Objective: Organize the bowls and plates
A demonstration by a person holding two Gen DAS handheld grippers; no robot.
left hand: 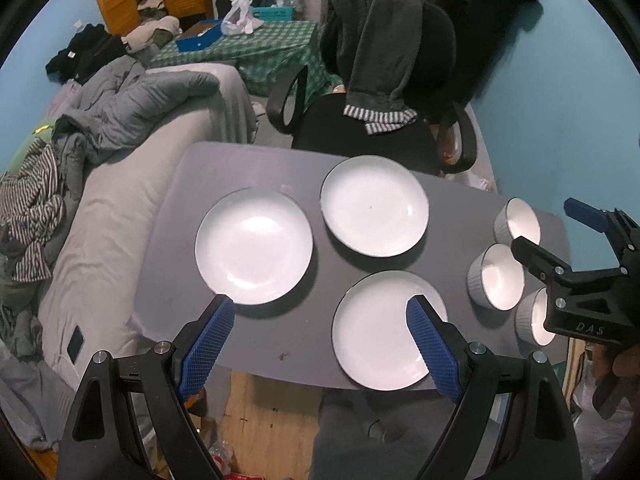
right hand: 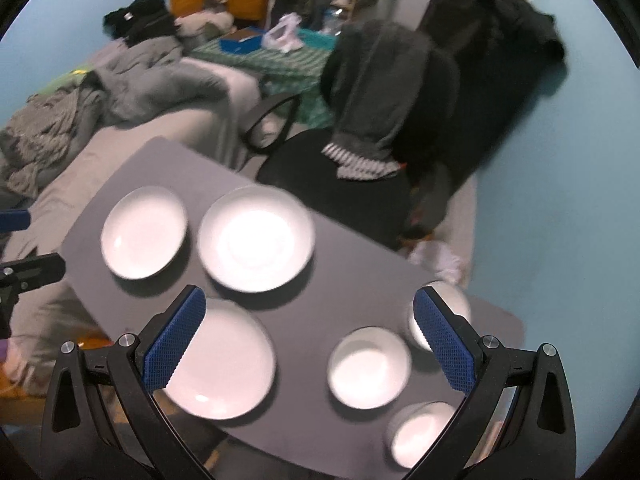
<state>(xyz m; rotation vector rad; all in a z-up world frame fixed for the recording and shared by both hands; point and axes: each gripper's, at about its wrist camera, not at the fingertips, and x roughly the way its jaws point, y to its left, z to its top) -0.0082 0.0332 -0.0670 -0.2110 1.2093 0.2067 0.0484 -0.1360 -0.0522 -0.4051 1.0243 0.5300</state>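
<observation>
Grey and matte, the rectangular tabletop (left hand: pixel 256 344) is the landmark here, and everything for the job sits on it. Three round white ceramic plates with thin dark rims lie flat on it, none touching: the left plate (left hand: pixel 253 246) toward the bed-side edge of the table, the far plate (left hand: pixel 374 205) toward the edge by the chair, and the near plate (left hand: pixel 380 332) right at the table's front edge. Three small white ribbed ceramic bowls stand upright in a row along the table's right end: far bowl (left hand: pixel 518 221), middle bowl (left hand: pixel 497 277), near bowl (left hand: pixel 534 317).

The left gripper (left hand: pixel 320 304) hovers above the table's front edge, angled down at it, blue textured pads spread wide with nothing between them; one pad overlaps the near plate in view, but I can't tell if it's touching anything.

The right gripper (right hand: pixel 310 296) hangs over the table's right end above the bowls, tilted down, jaws also wide apart and empty. Its view is blurry.

Beyond the table's far edge stands a black office chair (left hand: pixel 360 132) with a dark grey towel (left hand: pixel 380 52) draped over its back
</observation>
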